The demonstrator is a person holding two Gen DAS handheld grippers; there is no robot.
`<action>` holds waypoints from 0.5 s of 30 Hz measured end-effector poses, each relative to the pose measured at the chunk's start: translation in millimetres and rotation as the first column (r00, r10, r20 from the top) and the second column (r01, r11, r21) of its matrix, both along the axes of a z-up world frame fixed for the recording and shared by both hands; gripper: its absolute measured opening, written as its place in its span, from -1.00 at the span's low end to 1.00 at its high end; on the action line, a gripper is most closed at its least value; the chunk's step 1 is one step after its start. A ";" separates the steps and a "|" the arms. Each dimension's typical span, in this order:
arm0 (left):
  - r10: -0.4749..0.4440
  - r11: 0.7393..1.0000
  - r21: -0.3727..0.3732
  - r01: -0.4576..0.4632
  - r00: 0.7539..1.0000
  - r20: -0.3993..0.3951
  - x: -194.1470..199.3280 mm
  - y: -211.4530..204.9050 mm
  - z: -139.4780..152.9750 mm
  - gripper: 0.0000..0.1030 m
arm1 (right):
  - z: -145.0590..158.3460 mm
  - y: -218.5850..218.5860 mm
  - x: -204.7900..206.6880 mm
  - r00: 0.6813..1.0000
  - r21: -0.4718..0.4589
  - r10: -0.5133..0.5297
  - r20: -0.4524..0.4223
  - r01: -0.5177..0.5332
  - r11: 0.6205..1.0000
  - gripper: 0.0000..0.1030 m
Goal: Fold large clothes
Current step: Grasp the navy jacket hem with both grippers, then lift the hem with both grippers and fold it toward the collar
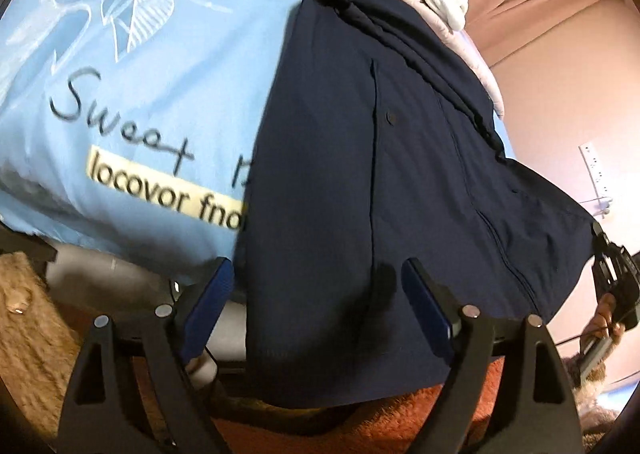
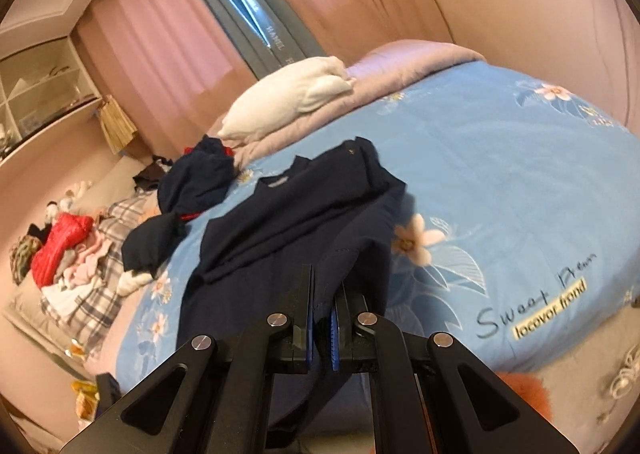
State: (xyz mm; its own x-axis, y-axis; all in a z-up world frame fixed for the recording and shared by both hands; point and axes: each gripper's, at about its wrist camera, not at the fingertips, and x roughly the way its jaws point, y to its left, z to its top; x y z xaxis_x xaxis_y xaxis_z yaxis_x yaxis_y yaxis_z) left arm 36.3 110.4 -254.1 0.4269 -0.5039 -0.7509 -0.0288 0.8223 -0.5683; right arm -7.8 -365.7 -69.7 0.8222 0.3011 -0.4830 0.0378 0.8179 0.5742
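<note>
The navy shirt (image 2: pixel 304 213) lies spread on the blue floral bedspread (image 2: pixel 500 181). The right tool (image 2: pixel 323 328) pinches its hem; the left tool (image 1: pixel 316 294) stands spread wide over its lower edge.

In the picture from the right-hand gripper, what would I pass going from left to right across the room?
Pile of mixed clothes with a red jacket → crumpled dark garments → navy shirt spread on the bed, its hem pinched by the right gripper → printed lettering on the blue bedspread.
</note>
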 end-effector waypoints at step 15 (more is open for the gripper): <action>-0.065 0.998 0.002 0.065 0.998 0.013 -7.9 -25.2 17.3 -0.91 | 7.3 0.3 2.3 0.999 -0.018 0.004 0.038 -0.004 1.000 -0.86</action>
State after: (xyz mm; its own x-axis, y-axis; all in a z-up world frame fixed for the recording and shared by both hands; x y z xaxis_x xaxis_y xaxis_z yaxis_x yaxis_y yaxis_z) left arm 28.3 85.2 -236.8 0.4033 -0.5298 -0.7461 0.0324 0.8231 -0.5669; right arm -5.6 -365.4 -62.4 0.8390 0.2960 -0.4565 0.0128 0.8281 0.5605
